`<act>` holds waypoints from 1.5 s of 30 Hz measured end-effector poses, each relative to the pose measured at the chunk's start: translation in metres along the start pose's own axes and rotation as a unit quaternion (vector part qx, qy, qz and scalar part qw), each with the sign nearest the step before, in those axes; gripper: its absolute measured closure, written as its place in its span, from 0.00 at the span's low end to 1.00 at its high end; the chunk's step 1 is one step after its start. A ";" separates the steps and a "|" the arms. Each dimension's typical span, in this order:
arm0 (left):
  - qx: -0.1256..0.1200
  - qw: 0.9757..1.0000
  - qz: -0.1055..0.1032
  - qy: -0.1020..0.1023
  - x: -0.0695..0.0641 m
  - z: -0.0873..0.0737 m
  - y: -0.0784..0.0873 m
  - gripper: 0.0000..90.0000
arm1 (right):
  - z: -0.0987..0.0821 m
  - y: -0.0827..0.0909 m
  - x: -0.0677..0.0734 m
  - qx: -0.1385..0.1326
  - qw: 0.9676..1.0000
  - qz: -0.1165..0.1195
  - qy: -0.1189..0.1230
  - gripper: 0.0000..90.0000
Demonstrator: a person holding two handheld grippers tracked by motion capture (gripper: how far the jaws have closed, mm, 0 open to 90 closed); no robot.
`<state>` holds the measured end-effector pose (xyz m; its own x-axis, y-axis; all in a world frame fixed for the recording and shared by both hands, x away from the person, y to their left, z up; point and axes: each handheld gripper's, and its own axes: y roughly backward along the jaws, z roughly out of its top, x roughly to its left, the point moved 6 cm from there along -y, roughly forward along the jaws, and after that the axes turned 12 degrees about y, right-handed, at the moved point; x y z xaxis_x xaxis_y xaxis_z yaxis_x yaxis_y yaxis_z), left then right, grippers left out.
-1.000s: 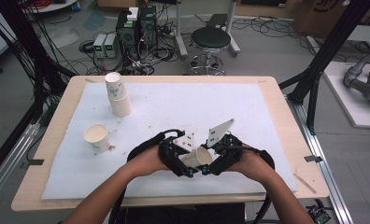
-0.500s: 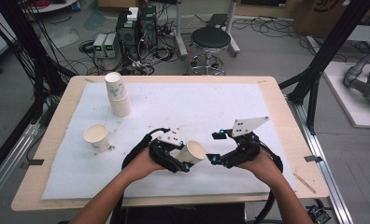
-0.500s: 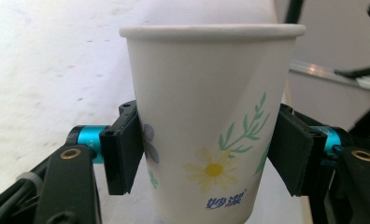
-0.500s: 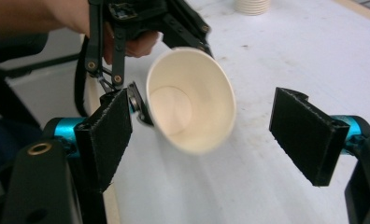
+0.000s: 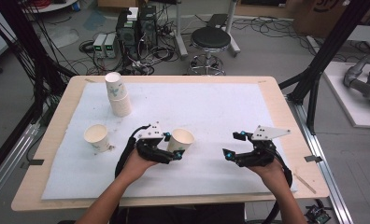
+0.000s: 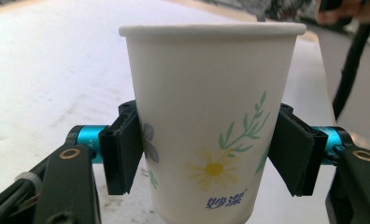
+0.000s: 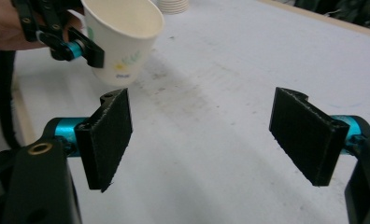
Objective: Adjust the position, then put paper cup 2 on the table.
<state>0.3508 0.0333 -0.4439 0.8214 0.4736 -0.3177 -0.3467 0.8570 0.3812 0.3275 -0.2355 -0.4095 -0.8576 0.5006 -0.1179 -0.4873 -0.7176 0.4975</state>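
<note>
Left tongs (image 5: pixel 174 145) pinching flowered paper cup (image 6: pixel 211 121) by its sides above white surface (image 5: pixel 220 107); right tongs (image 5: pixel 234 144) spread, nothing between, well apart.

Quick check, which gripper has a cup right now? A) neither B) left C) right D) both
B: in the left gripper view the left gripper has its pads pressed on both sides of the flowered cup, while the right gripper stands open over the bare white mat with nothing between its jaws.
</note>
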 end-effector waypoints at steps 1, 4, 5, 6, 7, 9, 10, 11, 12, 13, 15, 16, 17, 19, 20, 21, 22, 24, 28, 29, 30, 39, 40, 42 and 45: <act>-0.010 1.000 0.007 -0.002 0.002 0.001 0.002 0.36 | -0.001 0.000 -0.001 -0.001 1.000 -0.004 0.001 0.24; -0.046 0.999 0.013 0.003 0.006 0.006 0.008 0.36 | -0.008 0.002 -0.003 -0.004 0.999 -0.033 0.002 0.24; -0.058 0.998 0.013 0.007 0.007 0.007 0.010 0.36 | -0.009 0.003 -0.004 -0.007 0.999 -0.035 0.000 0.24; -0.071 0.997 0.016 0.011 0.008 0.009 0.012 0.36 | -0.011 0.003 -0.004 -0.007 0.999 -0.037 -0.003 0.24; -0.079 0.997 0.016 0.013 0.009 0.010 0.014 0.36 | -0.015 0.004 -0.004 -0.007 0.999 -0.041 -0.005 0.24; -0.099 0.995 0.016 0.013 0.010 0.012 0.017 0.35 | -0.019 0.004 -0.005 -0.005 0.999 -0.043 -0.010 0.24; -0.107 0.994 0.017 0.010 0.010 0.014 0.019 0.35 | -0.021 0.004 -0.006 -0.005 0.999 -0.044 -0.013 0.24; -0.119 0.993 0.017 0.007 0.010 0.016 0.021 0.35 | -0.023 0.004 -0.006 -0.004 0.999 -0.046 -0.014 0.24; -0.125 0.992 0.018 0.004 0.010 0.017 0.023 0.35 | -0.024 0.005 -0.007 -0.004 0.999 -0.048 -0.014 0.24; -0.135 0.991 0.022 0.001 0.011 0.018 0.024 0.35 | -0.025 0.005 -0.007 -0.004 0.999 -0.049 -0.015 0.24; -0.150 0.988 0.023 -0.001 0.011 0.020 0.028 0.35 | -0.025 0.006 -0.007 -0.006 0.999 -0.051 -0.016 0.24; -0.155 0.988 0.025 -0.003 0.012 0.020 0.029 0.35 | -0.024 0.006 -0.008 -0.008 0.998 -0.053 -0.016 0.24; -0.158 0.987 0.025 -0.007 0.012 0.020 0.030 0.35 | -0.023 0.007 -0.008 -0.009 0.998 -0.055 -0.014 0.24; -0.165 0.986 0.031 -0.010 0.012 0.019 0.032 0.35 | -0.022 0.008 -0.009 -0.010 0.998 -0.058 -0.011 0.24; -0.167 0.985 0.033 -0.011 0.013 0.019 0.033 0.35 | -0.022 0.008 -0.009 -0.010 0.998 -0.060 -0.011 0.24; -0.170 0.985 0.036 -0.009 0.014 0.019 0.035 0.35 | -0.021 0.008 -0.009 -0.012 0.998 -0.061 -0.010 0.24; -0.173 0.984 0.039 -0.010 0.015 0.020 0.036 0.35 | -0.021 0.009 -0.009 -0.013 0.998 -0.061 -0.008 0.24; -0.183 0.982 0.042 -0.007 0.016 0.020 0.040 0.35 | -0.021 0.009 -0.009 -0.015 0.998 -0.065 -0.008 0.24; -0.188 0.981 0.047 -0.003 0.019 0.020 0.043 0.35 | -0.019 0.010 -0.010 -0.018 0.997 -0.068 -0.005 0.24; -0.188 0.981 0.048 -0.004 0.019 0.019 0.043 0.35 | -0.019 0.010 -0.009 -0.018 0.997 -0.068 -0.005 0.24; -0.188 0.981 0.050 -0.004 0.019 0.019 0.044 0.35 | -0.019 0.010 -0.009 -0.019 0.998 -0.067 -0.004 0.24; -0.196 0.979 0.062 0.003 0.027 0.020 0.041 0.34 | -0.017 0.012 -0.011 -0.025 0.997 -0.071 -0.003 0.24; -0.196 0.978 0.064 0.004 0.028 0.021 0.040 0.34 | -0.017 0.012 -0.012 -0.025 0.997 -0.072 -0.005 0.24; -0.194 0.978 0.070 0.006 0.029 0.022 0.039 0.35 | -0.017 0.011 -0.012 -0.025 0.997 -0.069 -0.007 0.24; -0.193 0.979 0.070 0.007 0.030 0.026 0.034 0.35 | -0.017 0.010 -0.012 -0.024 0.997 -0.067 -0.008 0.24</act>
<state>0.3755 0.0710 -0.4181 0.7489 0.5917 -0.2985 -0.6023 0.7956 0.0659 0.3302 -0.2566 -0.4178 -0.7822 0.6002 -0.1672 -0.6044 -0.6659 0.4373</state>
